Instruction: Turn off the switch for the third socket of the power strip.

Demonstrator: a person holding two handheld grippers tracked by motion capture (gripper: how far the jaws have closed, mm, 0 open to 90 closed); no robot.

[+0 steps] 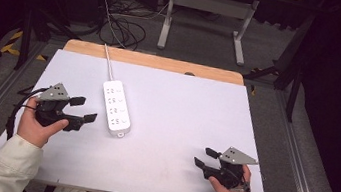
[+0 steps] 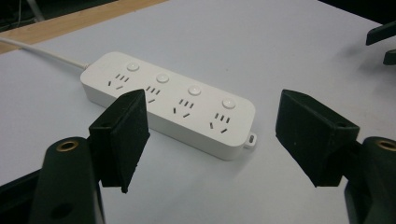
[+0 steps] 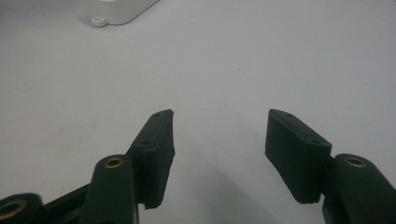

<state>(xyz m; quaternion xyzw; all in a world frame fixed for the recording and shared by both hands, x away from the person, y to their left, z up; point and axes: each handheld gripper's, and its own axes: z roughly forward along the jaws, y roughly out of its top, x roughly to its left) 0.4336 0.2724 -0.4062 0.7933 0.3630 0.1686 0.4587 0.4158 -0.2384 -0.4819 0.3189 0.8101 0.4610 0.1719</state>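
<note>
Nearest the high view's lens, two white-sleeved forearms come in from the bottom edge, each hand holding a black two-jaw gripper: left gripper (image 1: pixel 82 109) jaws apart and empty, just beside the strip; right gripper (image 1: pixel 204 158) jaws apart and empty, over bare surface well away from it. White four-outlet power strip (image 1: pixel 116 107) lies flat on the white table sheet (image 1: pixel 187 108), left of centre, its white cord (image 1: pixel 108 62) running back over the wooden far edge (image 1: pixel 163 63). Left gripper view: strip ahead, slightly left of the gap between the jaws, four round buttons up.
</note>
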